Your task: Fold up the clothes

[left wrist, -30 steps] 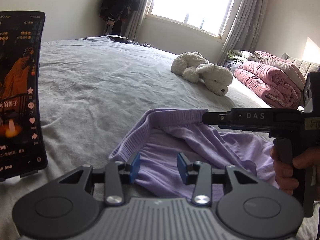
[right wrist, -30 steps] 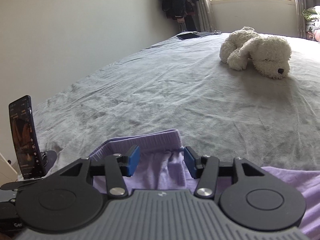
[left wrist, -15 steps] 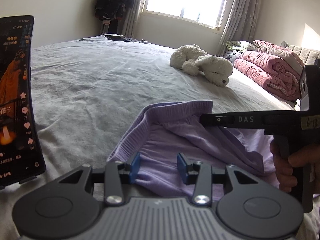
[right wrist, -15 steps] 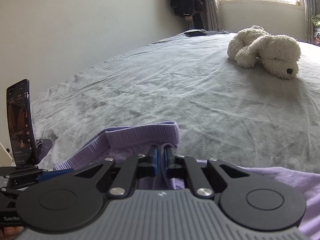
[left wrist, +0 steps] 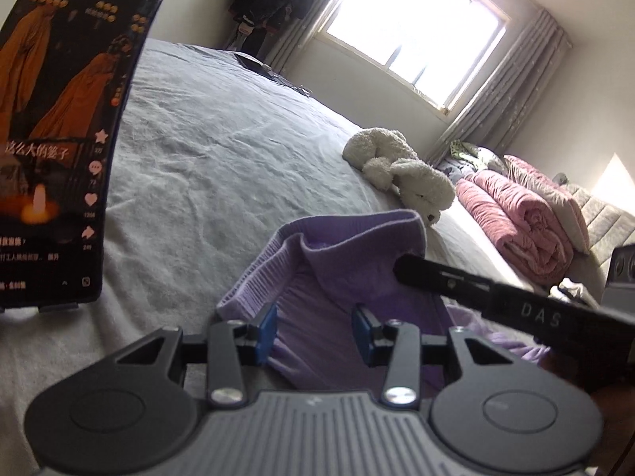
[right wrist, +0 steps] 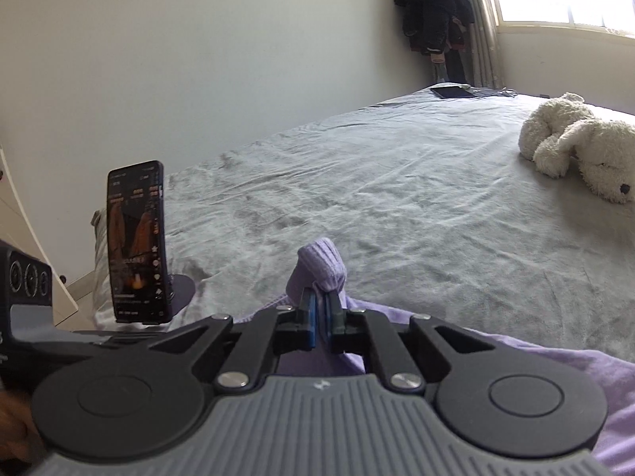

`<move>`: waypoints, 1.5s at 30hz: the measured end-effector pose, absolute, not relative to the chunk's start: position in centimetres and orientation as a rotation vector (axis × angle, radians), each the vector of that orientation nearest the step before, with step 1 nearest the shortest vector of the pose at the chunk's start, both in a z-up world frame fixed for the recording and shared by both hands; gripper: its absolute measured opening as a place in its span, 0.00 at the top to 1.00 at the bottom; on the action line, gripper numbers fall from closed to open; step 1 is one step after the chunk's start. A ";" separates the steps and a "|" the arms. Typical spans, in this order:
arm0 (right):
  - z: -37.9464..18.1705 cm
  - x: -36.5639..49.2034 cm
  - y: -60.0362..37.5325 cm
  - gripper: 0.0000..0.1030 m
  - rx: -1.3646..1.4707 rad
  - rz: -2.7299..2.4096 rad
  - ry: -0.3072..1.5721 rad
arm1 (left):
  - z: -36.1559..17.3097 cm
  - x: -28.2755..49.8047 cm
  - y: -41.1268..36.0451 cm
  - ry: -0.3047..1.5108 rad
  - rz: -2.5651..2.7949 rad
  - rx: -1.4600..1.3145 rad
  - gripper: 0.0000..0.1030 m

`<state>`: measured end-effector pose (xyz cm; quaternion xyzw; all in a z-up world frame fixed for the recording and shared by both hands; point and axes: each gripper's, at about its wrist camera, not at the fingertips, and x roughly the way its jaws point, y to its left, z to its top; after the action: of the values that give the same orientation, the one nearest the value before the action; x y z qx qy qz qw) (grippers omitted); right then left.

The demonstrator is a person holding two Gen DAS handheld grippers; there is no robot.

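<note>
We lose the lilac garment (right wrist: 535, 361) under the right tool (right wrist: 320, 313), and the plush dog (right wrist: 579, 146) gets clipped at the frame's edge.

Bright window (left wrist: 412, 35), grey curtains (left wrist: 504, 91), pale walls (right wrist: 198, 59), grey bed (right wrist: 397, 182).

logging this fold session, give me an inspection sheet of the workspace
surface: grey bedsheet, wrinkled, covers the bed.
job's things: purple garment at the near edge, ribbed hem bunched and raised.
clutter: plush dog lying on the sheet; phone upright on a stand, screen lit; dark flat device at the far edge; pink quilt rolled up at the side.
grippers: right gripper has just closed, pinching the hem; left gripper open, garment between its pads, not pressed.
cables: a thin lead beside the dark device.
surroundings: bright window, grey curtains, dark clothes hanging in the corner.
</note>
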<state>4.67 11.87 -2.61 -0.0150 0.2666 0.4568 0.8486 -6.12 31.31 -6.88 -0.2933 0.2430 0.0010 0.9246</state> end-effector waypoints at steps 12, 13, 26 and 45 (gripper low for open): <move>-5.8 2.4 13.8 0.95 -0.103 1.013 0.690 | -7.5 -8.3 32.7 0.438 -0.068 -0.940 0.52; -6.0 2.4 13.8 0.95 -0.100 1.009 0.696 | -7.5 -8.3 32.4 0.442 -0.082 -0.943 0.51; -5.6 2.7 13.3 0.95 -0.028 1.006 0.699 | -7.9 -5.8 29.9 0.481 -0.041 -0.970 0.47; -5.6 0.7 12.1 0.53 -0.148 0.900 0.636 | -7.6 -5.6 29.5 0.502 0.226 -0.986 0.95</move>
<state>0.73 12.15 -5.55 -0.0703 0.3017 0.4273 0.8494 -5.55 29.49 -7.63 -0.4674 0.2378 0.1069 0.8447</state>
